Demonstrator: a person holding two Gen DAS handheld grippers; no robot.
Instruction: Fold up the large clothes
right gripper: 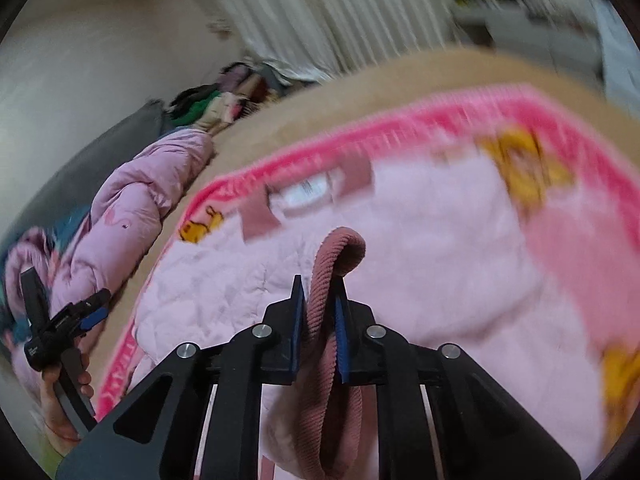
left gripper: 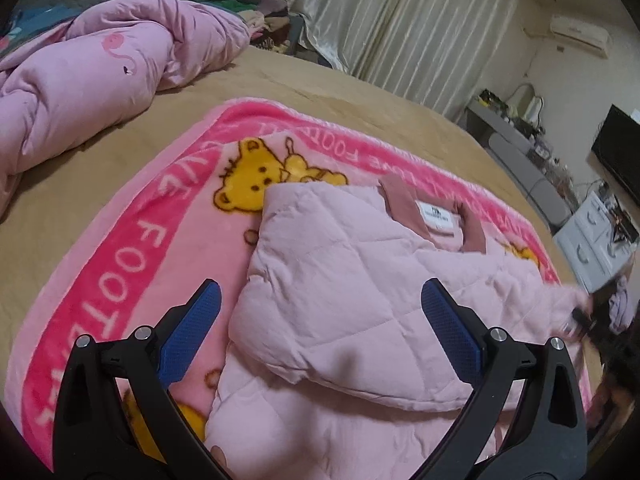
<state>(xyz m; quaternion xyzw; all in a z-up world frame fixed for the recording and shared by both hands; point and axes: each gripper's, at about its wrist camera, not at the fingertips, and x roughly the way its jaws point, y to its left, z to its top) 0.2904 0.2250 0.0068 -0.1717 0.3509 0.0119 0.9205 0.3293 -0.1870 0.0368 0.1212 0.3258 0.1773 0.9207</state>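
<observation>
A: Where's the garment?
B: Pale pink quilted jacket lies part-folded on the bright pink teddy-bear fleece blanket, spread over a tan bed.
A: Tongs?
B: Right tongs clamped on the jacket's dusty-rose ribbed cuff. Left tongs gape wide above the jacket, holding nothing.

A pale pink quilted jacket lies partly folded just ahead of the left gripper, collar farthest away; its dusty-rose ribbed cuff sits pinched in the right gripper.
</observation>
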